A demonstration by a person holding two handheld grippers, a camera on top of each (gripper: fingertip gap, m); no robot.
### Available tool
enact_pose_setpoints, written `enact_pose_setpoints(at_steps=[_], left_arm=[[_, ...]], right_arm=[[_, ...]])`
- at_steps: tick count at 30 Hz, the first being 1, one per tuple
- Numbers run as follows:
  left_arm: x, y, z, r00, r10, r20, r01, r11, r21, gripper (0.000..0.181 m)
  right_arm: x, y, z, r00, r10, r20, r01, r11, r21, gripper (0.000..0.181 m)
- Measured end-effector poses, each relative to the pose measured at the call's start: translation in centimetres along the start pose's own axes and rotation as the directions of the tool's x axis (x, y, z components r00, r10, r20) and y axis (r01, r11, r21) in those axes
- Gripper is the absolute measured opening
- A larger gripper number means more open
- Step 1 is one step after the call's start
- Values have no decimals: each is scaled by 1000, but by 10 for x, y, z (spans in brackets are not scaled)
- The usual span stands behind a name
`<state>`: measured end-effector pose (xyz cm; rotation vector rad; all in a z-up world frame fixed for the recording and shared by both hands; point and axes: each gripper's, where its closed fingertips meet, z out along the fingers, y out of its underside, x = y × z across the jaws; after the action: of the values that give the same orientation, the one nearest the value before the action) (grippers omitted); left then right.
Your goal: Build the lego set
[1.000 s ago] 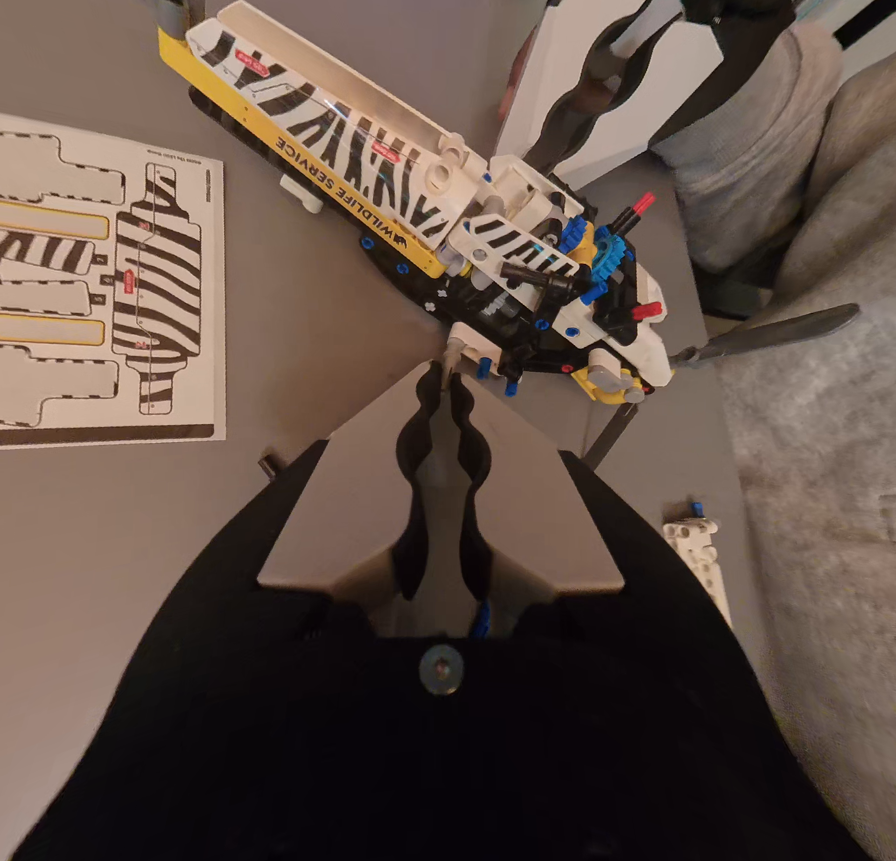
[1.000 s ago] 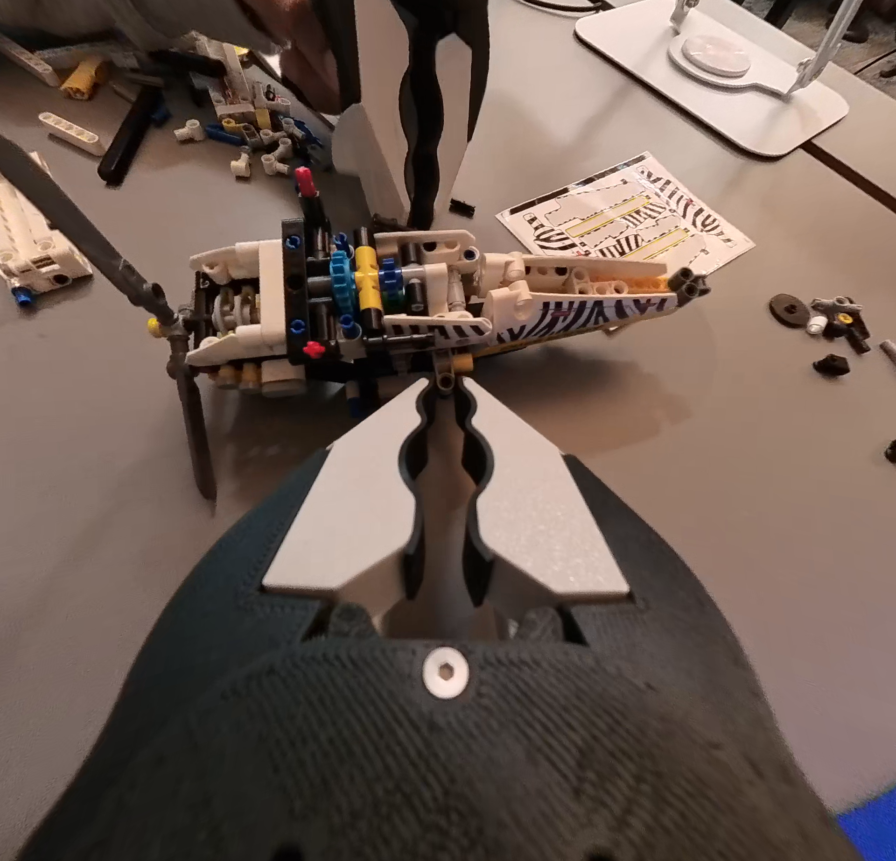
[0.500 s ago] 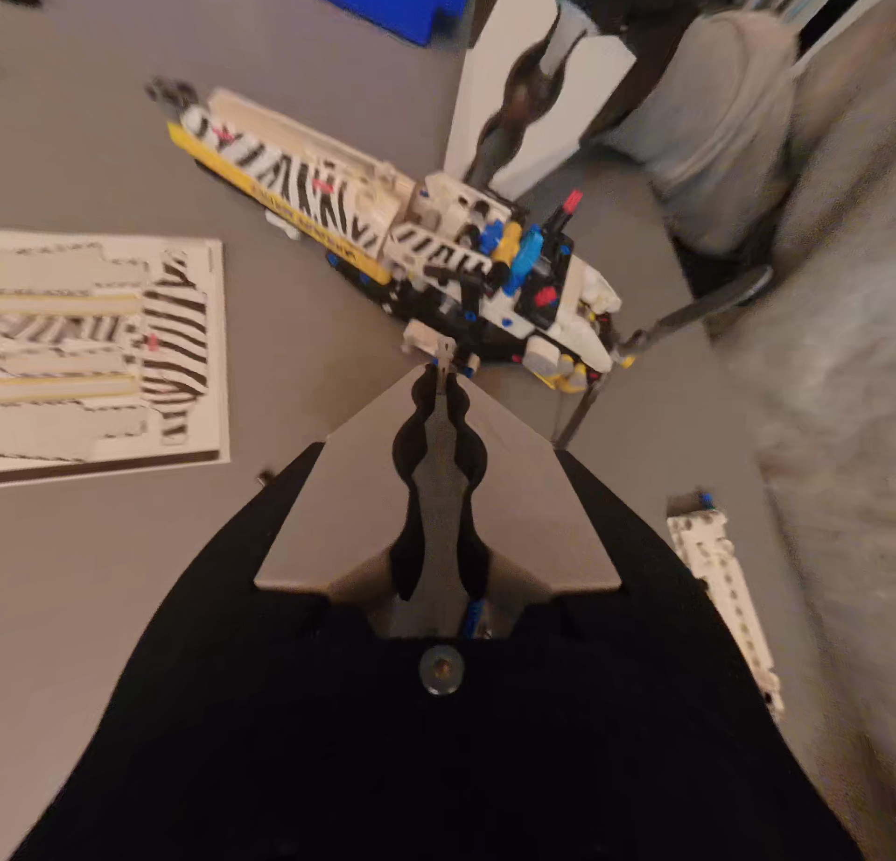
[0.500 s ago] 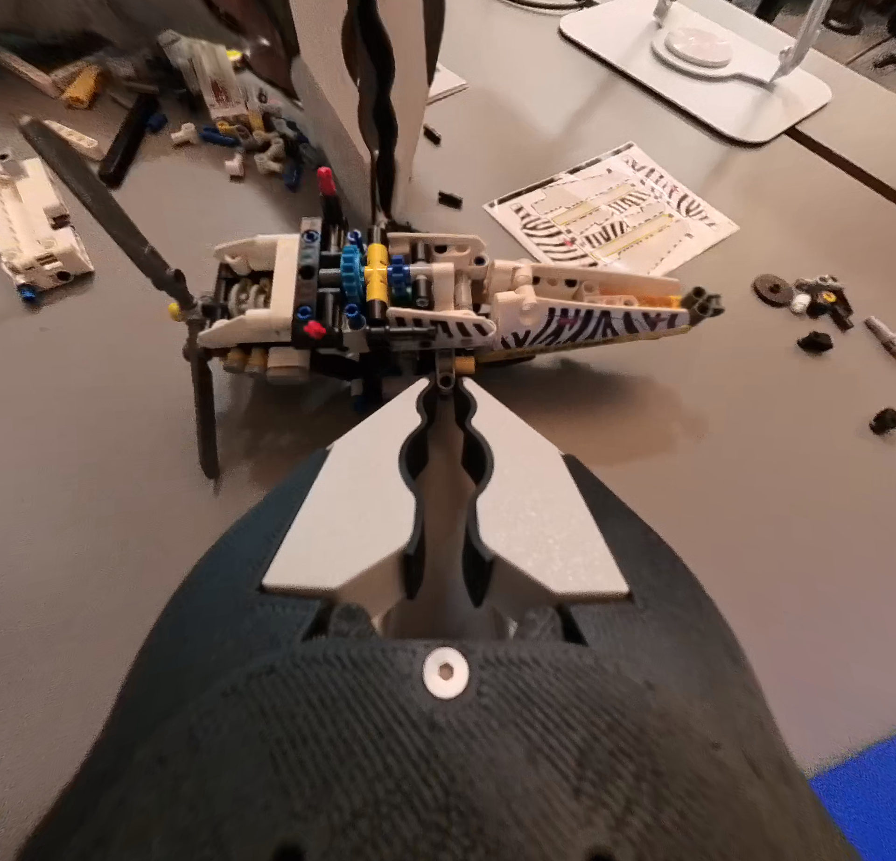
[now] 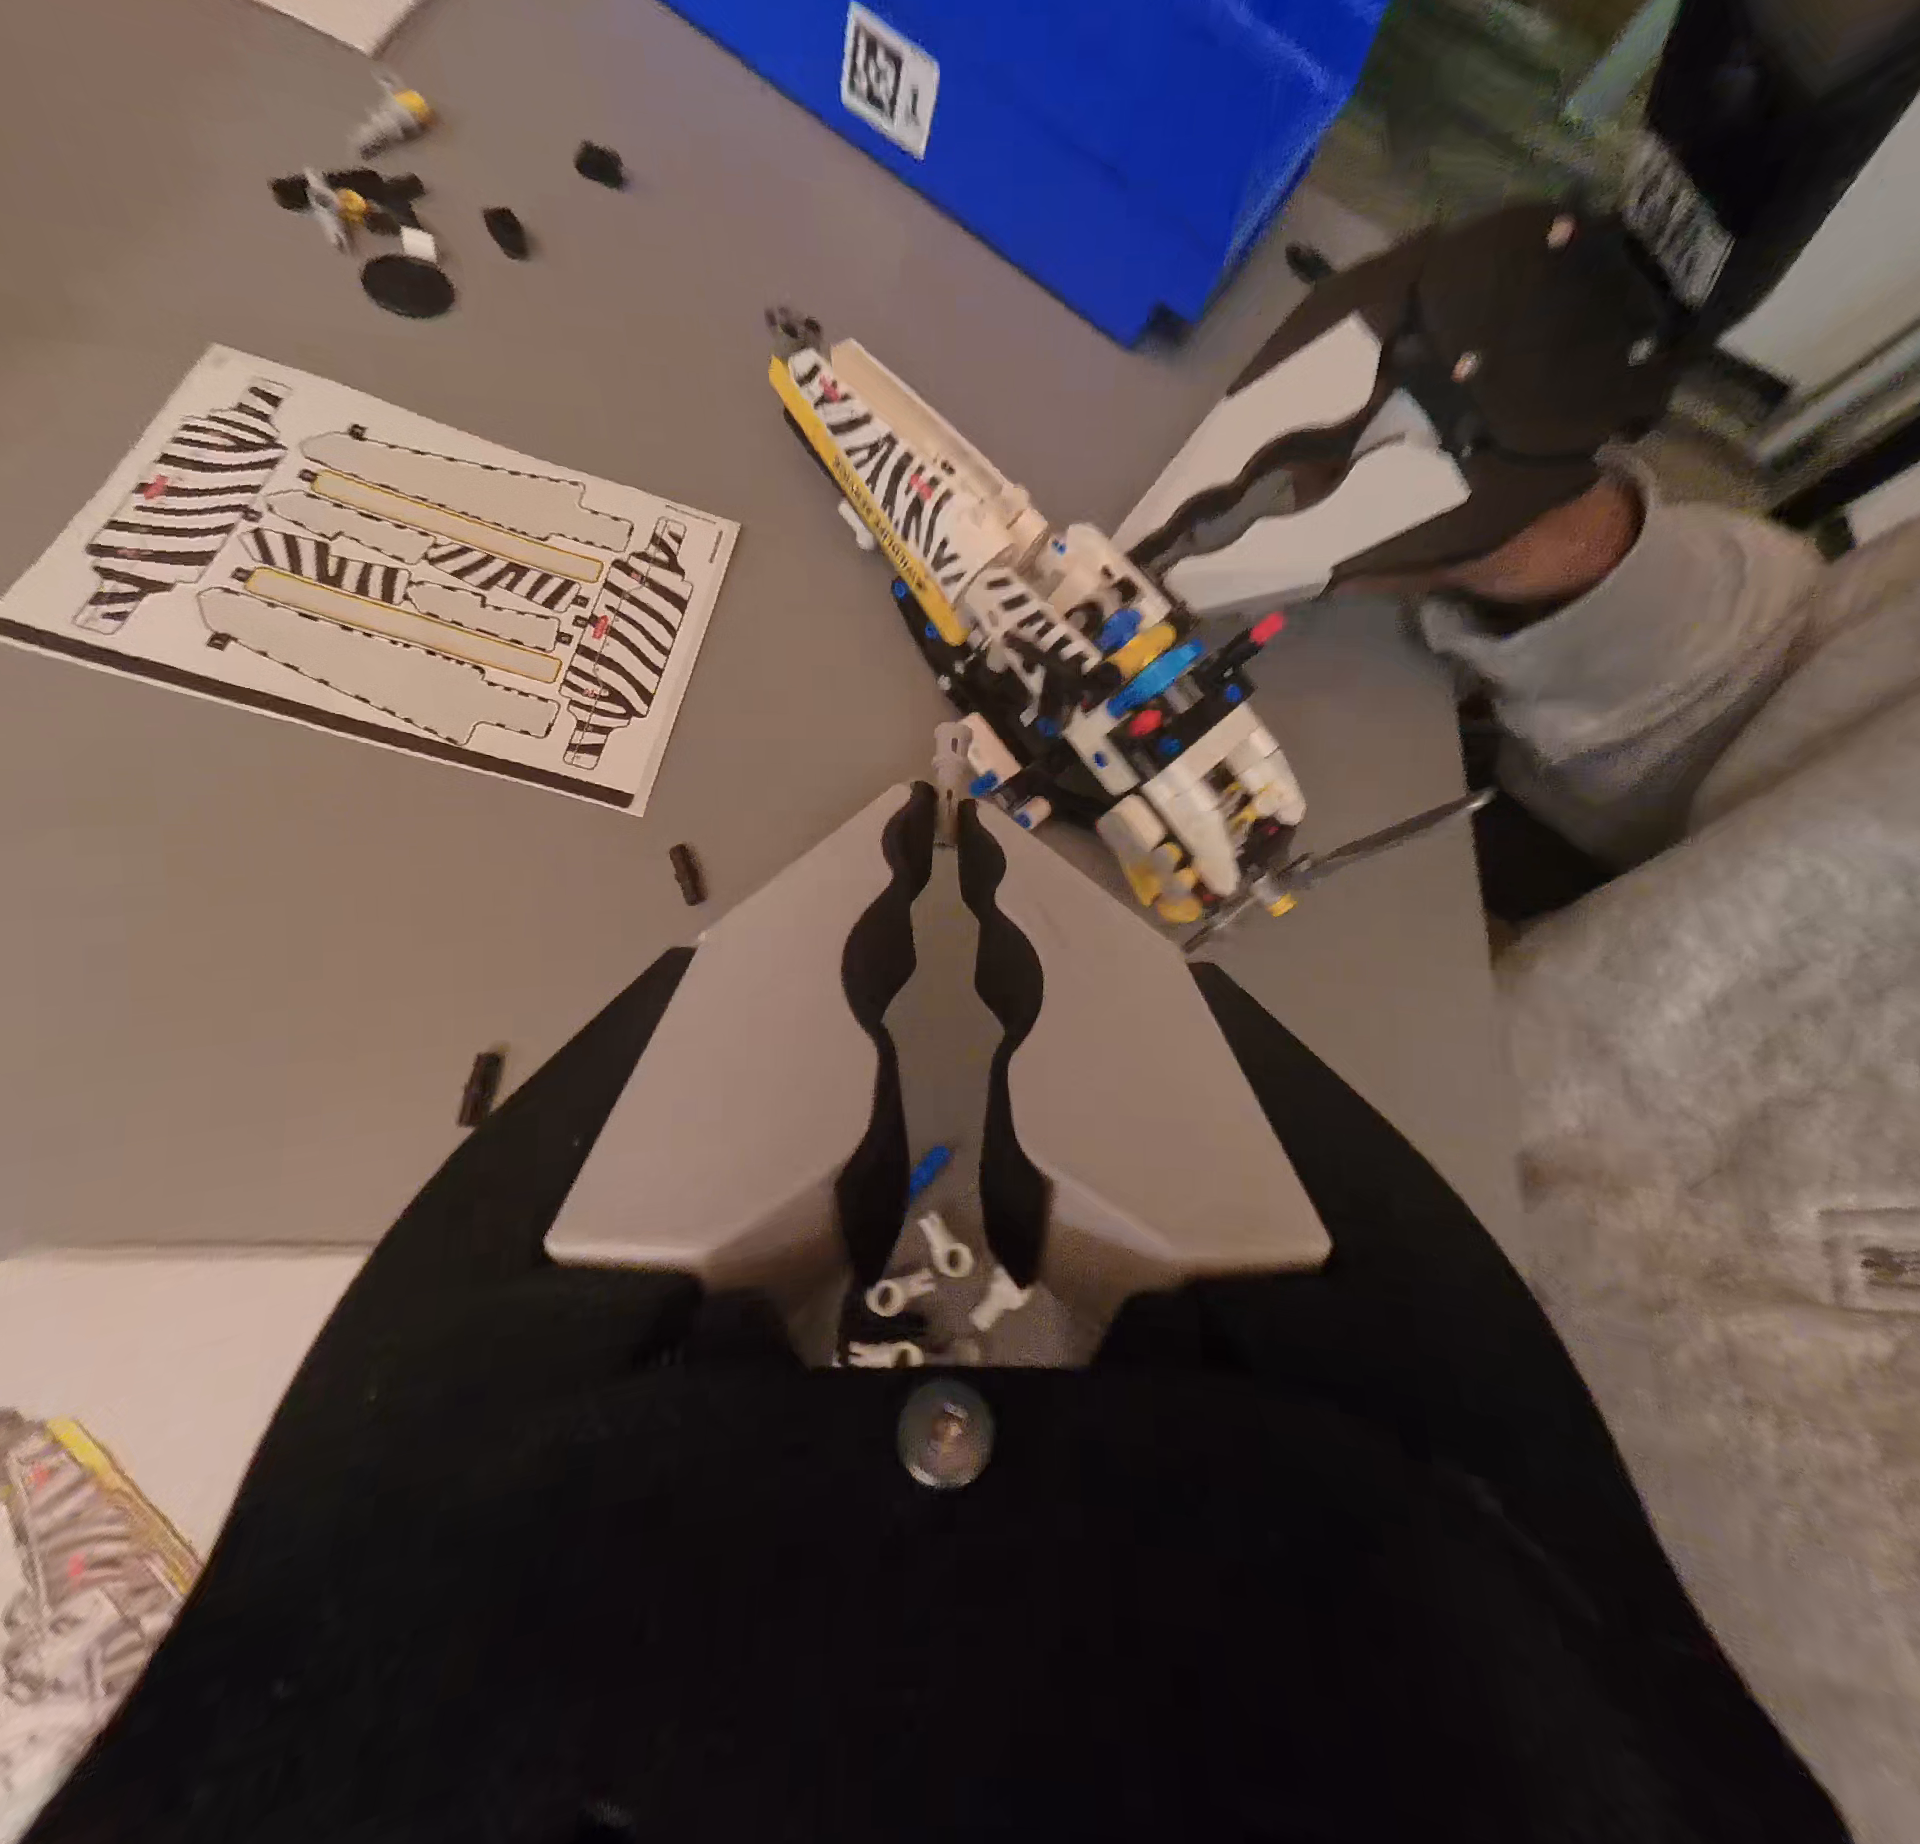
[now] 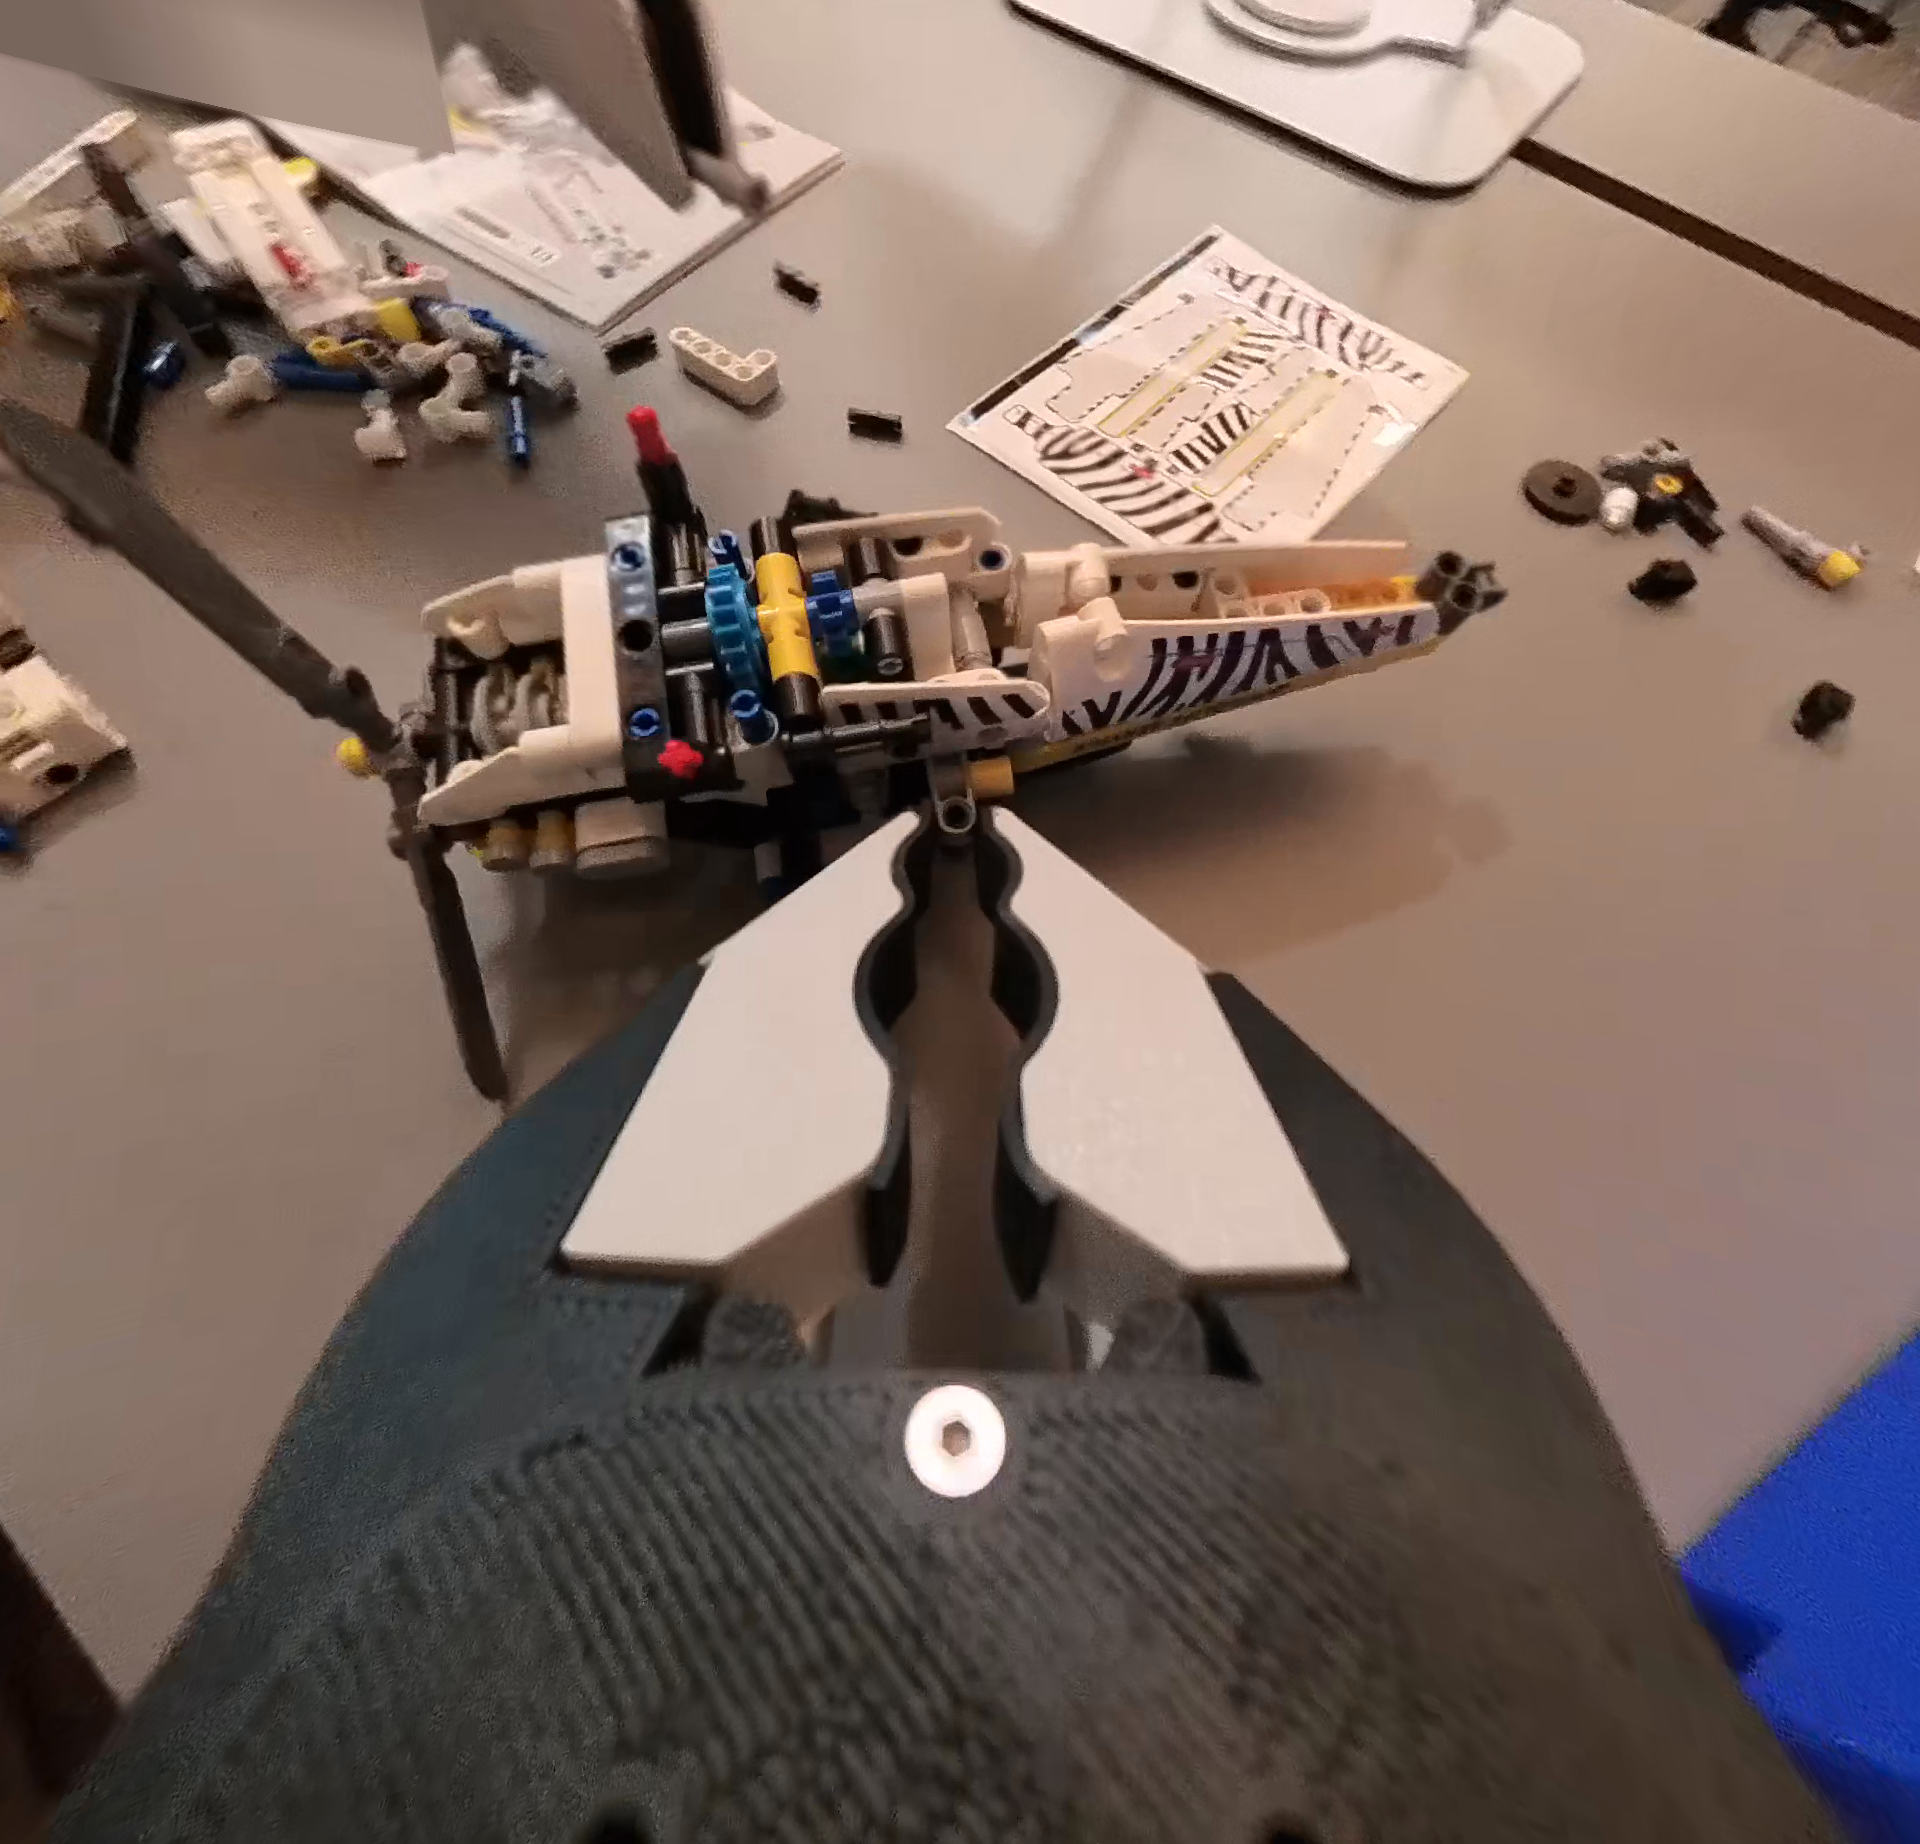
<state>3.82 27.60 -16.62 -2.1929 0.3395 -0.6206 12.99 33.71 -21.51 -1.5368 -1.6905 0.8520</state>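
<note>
1. Lego plane, zebra-striped and part-built, sits on the grey table, near the sticker sheet.
2. The right gripper has its jaws clamped on a small grey connector at the model's near side.
3. The left gripper, jaws pinched on a small pale pin, is held just beside the model.
4. Judged light and rigid, but pinned joints and the thin propeller blade look fragile; hold the stout central frame.

Model — white with zebra stripes, yellow edge, a blue gear; sticker sheet striped alike; bin blue; table seemingly grey.
</note>
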Motion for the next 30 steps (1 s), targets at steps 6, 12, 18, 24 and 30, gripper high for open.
enact_pose_setpoints(at_steps=[6,12,18,24,30], left_arm=[[42,-10,-24,999,-48,2,47,991,122,3],[97,-10,-13,995,-86,-52,93,980,175,3],[134,-14,20,984,-168,-59,177,944,279,3],[149,-22,38,968,-245,-57,249,905,345,3],[152,-24,48,974,-225,-7,211,902,376,2]], right_arm=[[-17,-6,-1,995,77,-57,-75,997,33,9],[-13,-21,-40,990,96,-99,-81,986,145,27],[-65,-45,-73,979,152,136,-194,898,394,17],[-89,-62,-87,964,111,243,-232,799,554,8],[-84,-59,-99,928,155,340,-328,772,545,17]])
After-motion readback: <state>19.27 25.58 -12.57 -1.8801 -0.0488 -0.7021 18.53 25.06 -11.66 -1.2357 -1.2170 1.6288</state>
